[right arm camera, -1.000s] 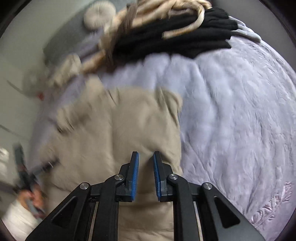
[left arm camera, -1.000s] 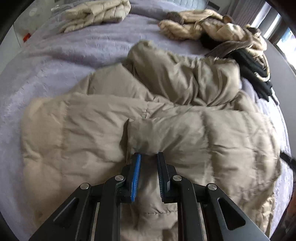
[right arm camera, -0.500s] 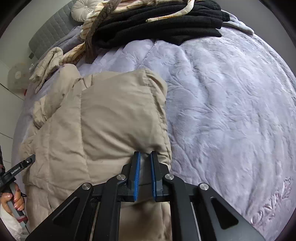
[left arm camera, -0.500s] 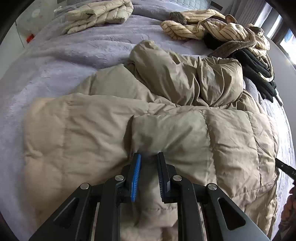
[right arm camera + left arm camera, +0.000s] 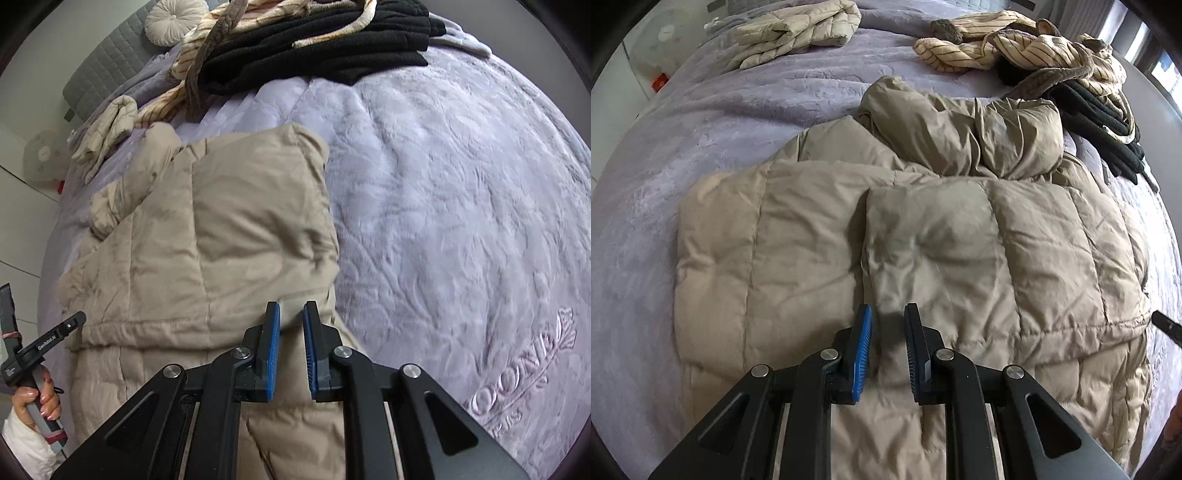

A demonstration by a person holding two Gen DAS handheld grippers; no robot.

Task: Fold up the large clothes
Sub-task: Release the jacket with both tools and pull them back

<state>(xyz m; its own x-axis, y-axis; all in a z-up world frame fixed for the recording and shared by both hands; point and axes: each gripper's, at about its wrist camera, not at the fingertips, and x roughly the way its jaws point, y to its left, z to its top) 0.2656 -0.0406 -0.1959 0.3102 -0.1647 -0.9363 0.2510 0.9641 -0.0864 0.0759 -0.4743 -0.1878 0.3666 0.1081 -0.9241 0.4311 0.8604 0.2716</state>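
Soft daylight, strong fisheye bending at dark edges, slight motion blur.

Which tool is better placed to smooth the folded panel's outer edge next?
Right, probably. The right tool hovers at the beige puffer coat edge beside bare bedspread; the left tool sits mid-coat.

Beige quilted puffer coat (image 5: 960,240), partly folded, sleeve bunched on top, flat on lilac bedspread (image 5: 701,122)

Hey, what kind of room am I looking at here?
Most likely a bedroom: a bed with a lilac plush bedspread, a grey padded headboard with a round cushion, and clothes on top, including a beige puffer jacket.
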